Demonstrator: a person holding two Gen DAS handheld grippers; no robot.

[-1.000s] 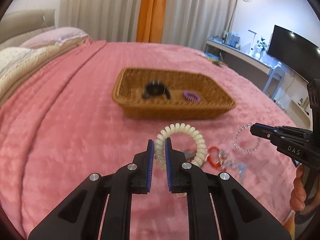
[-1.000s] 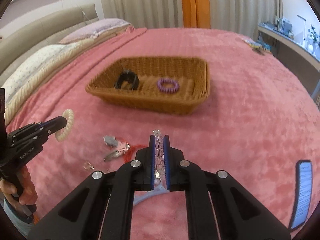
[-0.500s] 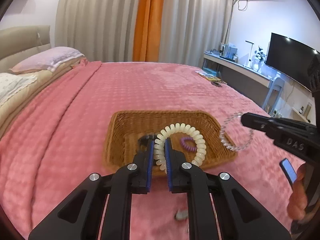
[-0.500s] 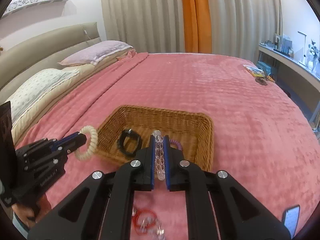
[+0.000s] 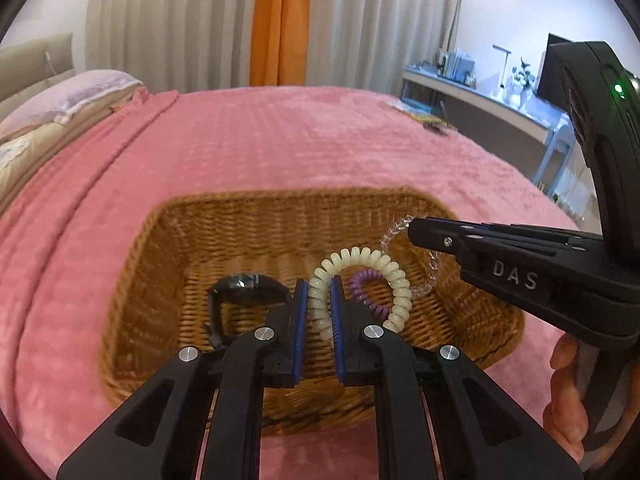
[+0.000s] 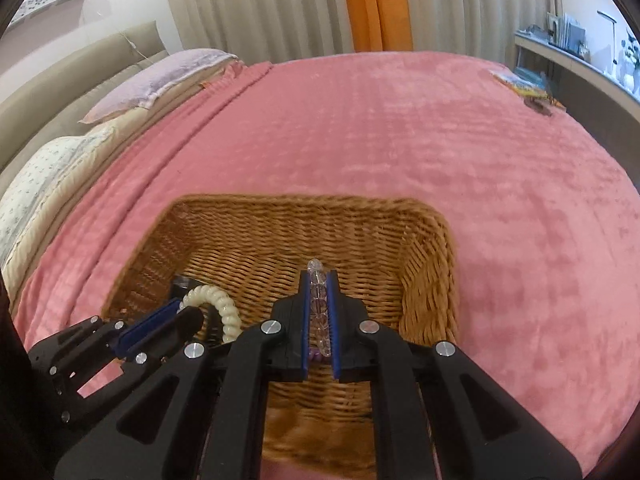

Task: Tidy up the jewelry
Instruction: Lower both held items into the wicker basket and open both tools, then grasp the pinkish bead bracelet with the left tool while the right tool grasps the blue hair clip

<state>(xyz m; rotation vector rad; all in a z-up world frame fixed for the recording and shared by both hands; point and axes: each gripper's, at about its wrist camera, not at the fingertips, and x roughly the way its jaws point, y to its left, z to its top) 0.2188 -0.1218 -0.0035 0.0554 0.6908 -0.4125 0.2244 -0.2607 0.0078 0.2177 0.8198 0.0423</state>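
Pink bedspread (image 6: 460,152), wicker basket (image 6: 424,248), cream curtains (image 5: 168,24), desk (image 5: 480,100)

You had the basket (image 5: 168,248) sitting on the bed (image 5: 280,140), with a watch (image 5: 240,292) in its left part and a hair tie (image 5: 366,284) to the right of it. Pillows (image 6: 152,80) lay at the bed's far left, curtains (image 5: 192,24) stood behind, and a desk (image 5: 480,100) was to the right.

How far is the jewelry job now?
Done: a black watch and a purple coil lie in the basket. In hand: the left gripper holds a cream coil, the right gripper a clear bracelet, both over the basket. Left: release them.
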